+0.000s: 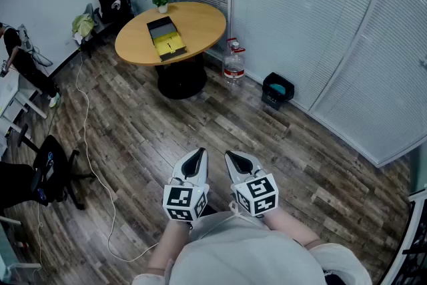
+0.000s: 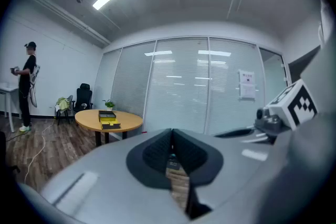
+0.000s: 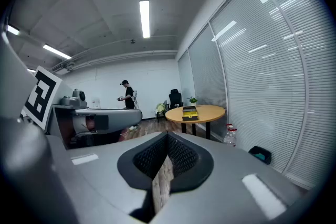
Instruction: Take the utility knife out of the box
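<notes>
An open black box with a yellow inside [image 1: 165,39] lies on the round wooden table [image 1: 200,23] far across the room; it also shows small as the box [image 2: 108,119] and the box [image 3: 189,112]. No utility knife can be made out at this distance. My left gripper [image 1: 198,155] and right gripper [image 1: 231,157] are held side by side close to my body, over the wooden floor, well short of the table. In the left gripper view the left gripper [image 2: 171,140] has its pads together on nothing. The right gripper [image 3: 167,139] is likewise shut and empty.
A potted plant [image 1: 161,3] stands at the table's far edge. A water bottle [image 1: 233,62] and a black bin [image 1: 277,89] sit by the glass wall with blinds. A person [image 1: 23,63] stands at the left; a black chair [image 1: 53,167] and a floor cable [image 1: 87,137] lie left of me.
</notes>
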